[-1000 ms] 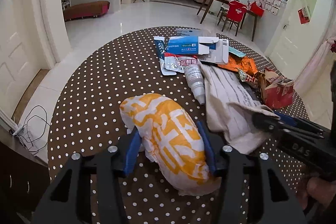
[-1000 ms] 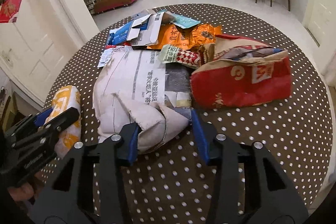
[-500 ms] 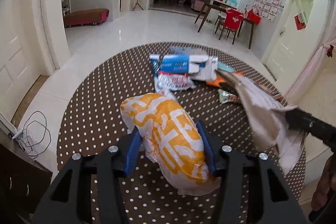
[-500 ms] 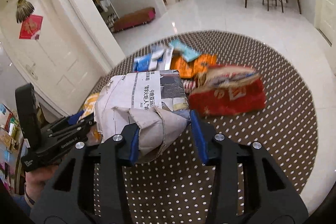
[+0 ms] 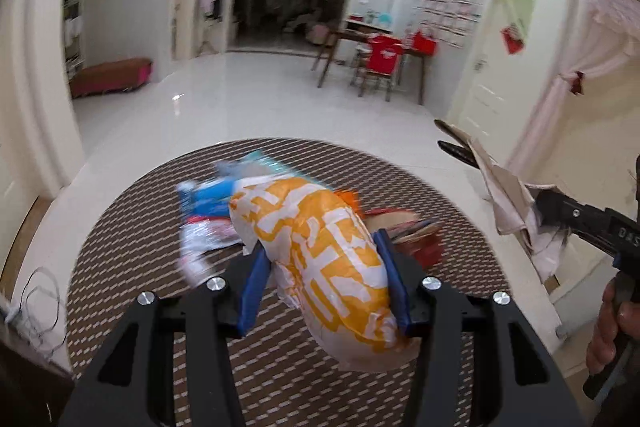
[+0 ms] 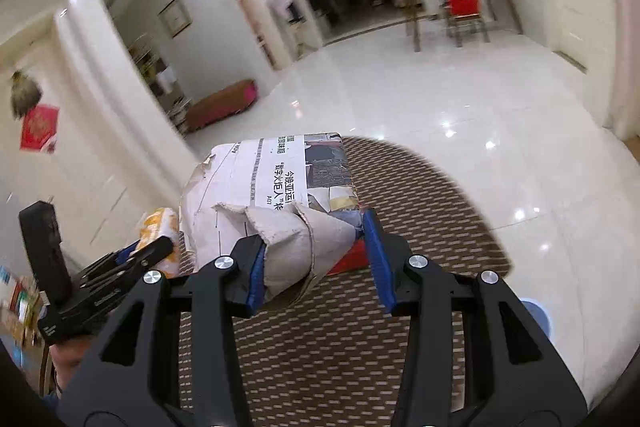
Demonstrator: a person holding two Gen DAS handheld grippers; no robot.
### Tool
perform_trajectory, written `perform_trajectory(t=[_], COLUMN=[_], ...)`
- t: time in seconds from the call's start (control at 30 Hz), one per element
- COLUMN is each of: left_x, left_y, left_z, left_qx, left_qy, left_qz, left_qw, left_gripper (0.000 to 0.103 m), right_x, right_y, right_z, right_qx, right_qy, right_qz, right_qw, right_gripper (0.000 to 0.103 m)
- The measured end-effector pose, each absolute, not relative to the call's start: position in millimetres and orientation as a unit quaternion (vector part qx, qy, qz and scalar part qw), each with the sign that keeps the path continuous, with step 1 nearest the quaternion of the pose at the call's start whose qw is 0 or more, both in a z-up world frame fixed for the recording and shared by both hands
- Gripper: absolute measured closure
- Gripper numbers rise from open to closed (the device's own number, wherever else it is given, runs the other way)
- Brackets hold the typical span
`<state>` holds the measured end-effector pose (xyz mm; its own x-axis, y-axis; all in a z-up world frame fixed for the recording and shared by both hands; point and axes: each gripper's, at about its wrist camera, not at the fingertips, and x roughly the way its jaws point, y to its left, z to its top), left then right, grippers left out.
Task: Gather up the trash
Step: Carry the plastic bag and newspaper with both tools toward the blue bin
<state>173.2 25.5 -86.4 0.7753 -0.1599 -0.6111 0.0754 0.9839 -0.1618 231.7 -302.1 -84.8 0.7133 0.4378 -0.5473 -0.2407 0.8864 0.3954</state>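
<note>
My left gripper [image 5: 322, 263] is shut on an orange-and-white plastic bag [image 5: 316, 247], held well above the round polka-dot table [image 5: 132, 267]. My right gripper [image 6: 314, 255] is shut on a crumpled newspaper bundle [image 6: 276, 195], also lifted above the table. In the left wrist view the right gripper [image 5: 540, 203] shows at the right edge with the newspaper [image 5: 504, 199] hanging from it. In the right wrist view the left gripper [image 6: 132, 255] and a bit of the orange bag [image 6: 158, 227] show at the left.
Blue and white boxes and wrappers [image 5: 208, 211] and a red paper bag [image 5: 416, 239] lie on the table, blurred. A bench [image 5: 110, 75] stands far left, a dining table with red chairs [image 5: 380, 59] far back. A blue object [image 6: 536, 315] sits on the floor at right.
Both grippers have risen higher above the table with their loads. The table and the trash left on it look smaller and lower. The right gripper has swung toward the table's right edge.
</note>
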Motion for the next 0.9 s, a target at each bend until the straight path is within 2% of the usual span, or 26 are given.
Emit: perform_trajectory(t=[0.27, 0.5, 0.67, 0.9], left_x=[204.9, 226.0, 239.6, 258.7], left_y=[-69.6, -154.3, -204.1, -273.6], left_z=[-75.5, -84.6, -99.0, -135.3], left_qx=[-0.03, 0.0, 0.019, 0.051], left_qy=[0.322, 0.339, 0.358, 0.408], left_qz=[-0.165, -0.243, -0.282, -0.325], left_qw=[0.932, 0.909, 0.89, 0.852], left_gripper=[0.052, 0.052, 0.052, 0.052], right_x=[231.5, 225.8, 224.3, 227.2], right_y=[-392.1, -466.8, -514.9, -558.8], right_z=[-83.8, -104.3, -145.1, -229.7], right_qx=[0.172, 0.205, 0.229, 0.263], right_qy=[0.316, 0.324, 0.364, 0.451], right_qz=[0.09, 0.011, -0.049, -0.11], right_qw=[0.929, 0.923, 0.902, 0.846], right_gripper=[0.061, 0.061, 0.061, 0.06])
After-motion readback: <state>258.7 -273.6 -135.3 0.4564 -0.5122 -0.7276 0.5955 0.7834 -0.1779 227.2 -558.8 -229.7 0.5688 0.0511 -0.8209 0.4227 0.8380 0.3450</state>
